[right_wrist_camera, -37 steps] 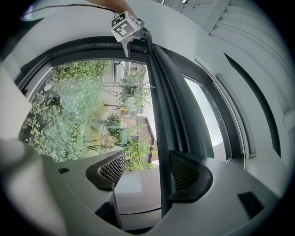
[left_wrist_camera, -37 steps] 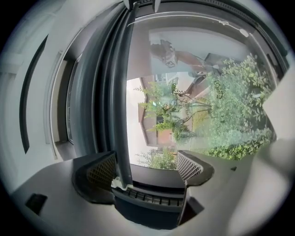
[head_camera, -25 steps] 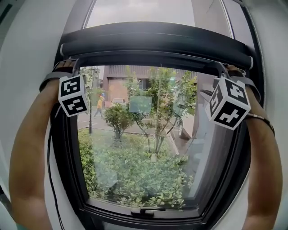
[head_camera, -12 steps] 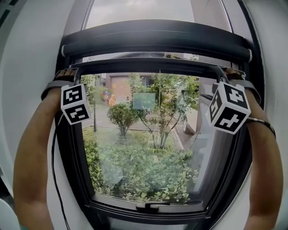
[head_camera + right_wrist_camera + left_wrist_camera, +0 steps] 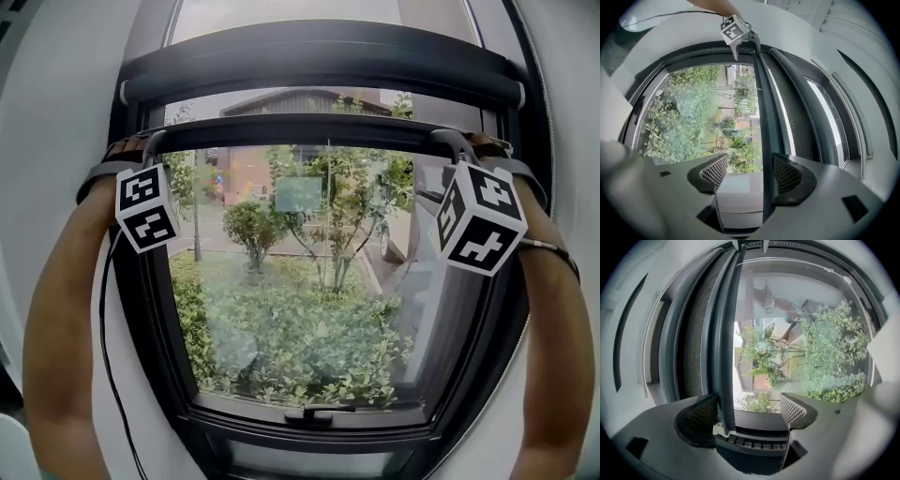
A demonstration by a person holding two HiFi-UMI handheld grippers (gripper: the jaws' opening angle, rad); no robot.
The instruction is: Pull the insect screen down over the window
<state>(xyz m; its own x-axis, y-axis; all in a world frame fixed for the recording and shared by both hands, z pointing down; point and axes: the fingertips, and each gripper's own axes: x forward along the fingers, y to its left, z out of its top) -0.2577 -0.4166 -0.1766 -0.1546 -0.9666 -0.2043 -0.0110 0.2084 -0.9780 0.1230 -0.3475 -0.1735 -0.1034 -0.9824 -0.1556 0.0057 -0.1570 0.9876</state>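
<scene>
The insect screen's dark pull bar (image 5: 300, 126) hangs a short way below its roller housing (image 5: 319, 67) at the top of the window. A strip of mesh (image 5: 281, 101) shows between them. My left gripper (image 5: 150, 142) is at the bar's left end and my right gripper (image 5: 448, 141) at its right end. In the left gripper view the bar (image 5: 724, 352) passes between the open jaws of the left gripper (image 5: 749, 413), against the left one. In the right gripper view the bar (image 5: 766, 117) runs between the open jaws of the right gripper (image 5: 751, 174), beside the right one.
The dark window frame (image 5: 141, 309) surrounds glass with shrubs and a street behind it. A window handle (image 5: 317, 412) sits on the bottom rail. A thin cable (image 5: 103, 319) hangs beside my left arm. White wall lies on both sides.
The pull bar has come down away from the roller housing, both grippers moving down with it. A wider band of mesh now shows above the bar.
</scene>
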